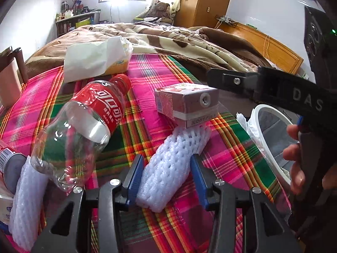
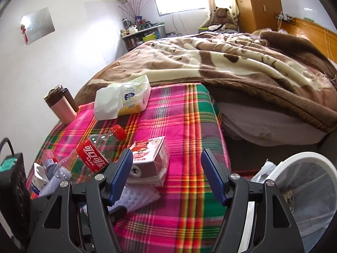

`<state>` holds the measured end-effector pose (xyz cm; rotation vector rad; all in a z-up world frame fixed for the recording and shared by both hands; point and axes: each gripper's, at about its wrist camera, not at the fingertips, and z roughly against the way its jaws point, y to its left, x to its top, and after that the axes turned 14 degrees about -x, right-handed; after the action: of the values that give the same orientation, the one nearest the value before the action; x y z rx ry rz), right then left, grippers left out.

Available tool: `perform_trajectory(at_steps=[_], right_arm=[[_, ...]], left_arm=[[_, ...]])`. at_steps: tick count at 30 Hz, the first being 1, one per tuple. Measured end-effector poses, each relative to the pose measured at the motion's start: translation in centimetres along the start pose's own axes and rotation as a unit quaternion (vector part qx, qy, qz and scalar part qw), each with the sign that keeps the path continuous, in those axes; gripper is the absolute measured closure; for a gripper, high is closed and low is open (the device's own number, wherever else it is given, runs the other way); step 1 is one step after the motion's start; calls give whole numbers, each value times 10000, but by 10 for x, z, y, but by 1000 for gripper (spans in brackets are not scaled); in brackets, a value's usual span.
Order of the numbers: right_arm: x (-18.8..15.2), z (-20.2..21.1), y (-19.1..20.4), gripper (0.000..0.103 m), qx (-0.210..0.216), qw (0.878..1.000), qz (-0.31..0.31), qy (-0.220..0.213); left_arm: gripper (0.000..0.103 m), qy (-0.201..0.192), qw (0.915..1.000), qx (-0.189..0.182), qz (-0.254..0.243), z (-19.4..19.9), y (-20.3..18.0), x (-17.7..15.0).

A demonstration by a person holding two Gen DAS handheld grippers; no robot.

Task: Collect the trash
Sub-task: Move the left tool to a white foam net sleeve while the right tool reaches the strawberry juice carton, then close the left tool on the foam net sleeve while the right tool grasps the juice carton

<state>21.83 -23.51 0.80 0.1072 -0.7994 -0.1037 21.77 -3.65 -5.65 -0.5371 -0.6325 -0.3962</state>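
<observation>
left wrist view first: the left tool (image 1: 166, 177) is low over the plaid cloth (image 1: 229, 147), its blue pads (image 1: 134, 177) set on either side of a white foam fruit net (image 1: 168, 166). the left pad looks to be touching the net while the right pad sits just beside it, so i cannot tell whether it is truly gripping. just past the net's far end lies a pink drink carton (image 1: 187, 101) on its side, touching the net. to the left of the tool lies an empty cola bottle (image 1: 84, 126) with a red cap, and lower left a second foam net (image 1: 25, 202) and a can (image 1: 10, 166). beyond the bottle sits a tissue pack (image 1: 99, 61). to the right, the right tool (image 1: 212, 77) reaches across above the carton, with the white trash bin (image 1: 271, 139) below it.

right wrist view: the right tool (image 2: 166, 175) stands wide apart and holds nothing. the drink carton (image 2: 151, 160) lies just ahead of its left finger, on the foam net (image 2: 139, 200). the lined trash bin (image 2: 305, 185) is down to the right, off the cloth's edge. far left stands a pink tumbler (image 2: 61, 107).
</observation>
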Motion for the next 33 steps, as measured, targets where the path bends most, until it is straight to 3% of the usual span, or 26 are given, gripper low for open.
perform_trajectory(at_steps=[6,22,33], right_arm=[[0,-4,16,30,60,9997,229,44],[-8,-20,42,27,125,9980,409,466],[-11,-26,34,19,-267,9978,127,595]], left_arm=[[63,1,9999,-50,159,8,3,-7],[63,-85,9982,-51,591,27,13,-28],[63,-184,9954,396,848,49,30,-43]])
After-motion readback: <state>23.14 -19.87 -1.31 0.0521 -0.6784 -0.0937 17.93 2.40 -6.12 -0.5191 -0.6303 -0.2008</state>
